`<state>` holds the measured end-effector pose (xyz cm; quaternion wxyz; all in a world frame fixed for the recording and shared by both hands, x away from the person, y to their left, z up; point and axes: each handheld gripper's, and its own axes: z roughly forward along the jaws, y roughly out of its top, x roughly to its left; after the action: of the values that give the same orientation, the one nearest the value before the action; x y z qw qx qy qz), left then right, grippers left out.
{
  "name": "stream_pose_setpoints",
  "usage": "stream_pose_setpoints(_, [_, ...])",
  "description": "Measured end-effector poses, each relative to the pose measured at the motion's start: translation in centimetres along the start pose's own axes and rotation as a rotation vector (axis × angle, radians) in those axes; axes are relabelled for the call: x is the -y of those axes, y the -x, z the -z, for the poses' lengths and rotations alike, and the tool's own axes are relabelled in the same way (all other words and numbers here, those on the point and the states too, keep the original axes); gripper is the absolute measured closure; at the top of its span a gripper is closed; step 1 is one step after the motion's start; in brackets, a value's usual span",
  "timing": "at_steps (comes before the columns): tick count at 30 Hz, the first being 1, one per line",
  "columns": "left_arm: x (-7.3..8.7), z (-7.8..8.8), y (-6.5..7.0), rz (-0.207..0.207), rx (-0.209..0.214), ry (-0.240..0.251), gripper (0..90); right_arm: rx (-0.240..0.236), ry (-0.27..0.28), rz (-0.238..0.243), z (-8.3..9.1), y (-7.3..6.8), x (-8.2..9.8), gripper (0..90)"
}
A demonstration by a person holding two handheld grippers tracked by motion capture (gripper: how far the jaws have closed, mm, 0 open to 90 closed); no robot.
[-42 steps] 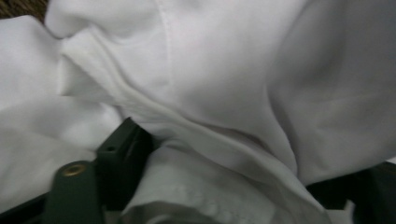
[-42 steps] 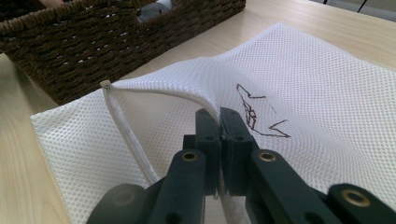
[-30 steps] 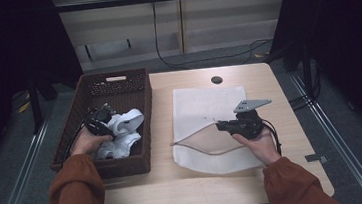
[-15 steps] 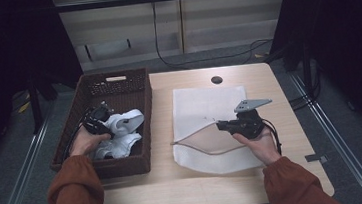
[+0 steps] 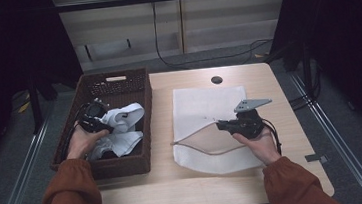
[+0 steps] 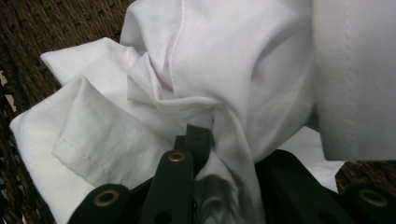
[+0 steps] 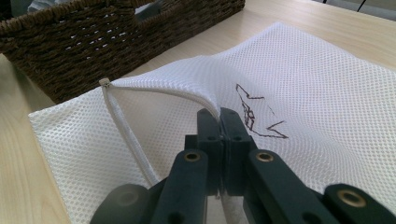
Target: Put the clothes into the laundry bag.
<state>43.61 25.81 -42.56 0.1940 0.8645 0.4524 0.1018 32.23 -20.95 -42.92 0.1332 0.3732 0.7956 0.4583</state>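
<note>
**White cloth gripped in basket, mesh bag held open**

Left gripper: clenched on a bunched fold of the white cloth; its jaws have just been closing, with fabric pinched between them. Cloth sits directly ahead of and around the jaw tips, the rest draped loose below, inside the wicker basket. The pinch lands on a gathered ridge rather than a flat layer, probably so the whole piece comes up together.

Right gripper: clamped tight on the corded rim of the mesh laundry bag, at the mouth. The rim arches up from the jaw tips toward the basket side, so the upper layer stands clear of the lower one. Judged purpose: keep the mouth propped open as a target for the cloth.

Bag lies flat on the tabletop beyond and beside the right gripper, basket just past its open edge. The short gap between them suits a brief carry.

Next, likely: lift the cloth clear of the basket wall and feed it under the raised rim.
</note>
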Motion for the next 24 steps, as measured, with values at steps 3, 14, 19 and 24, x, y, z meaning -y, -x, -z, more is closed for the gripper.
stream_pose_setpoints(3, [0.4, 0.5, -0.4, 0.006, 0.01, 0.035, 79.3, 0.002, 0.0, -0.004, 0.0, 0.0, 0.0, 88.2])
stream_pose_setpoints(14, [1.1, 2.9, -0.9, 0.061, 0.004, 0.212, 79.4, 0.007, -0.006, -0.012, 0.0, 0.1, 0.0, 88.4])
stream_pose_setpoints(19, [1.3, 3.9, -1.3, 0.065, 0.0, 0.267, 79.4, 0.008, -0.004, -0.015, 0.0, 0.1, 0.0, 88.3])
stream_pose_setpoints(24, [1.6, 4.5, -1.6, 0.079, -0.004, 0.319, 79.4, 0.006, -0.006, -0.013, 0.0, 0.1, 0.0, 88.3])
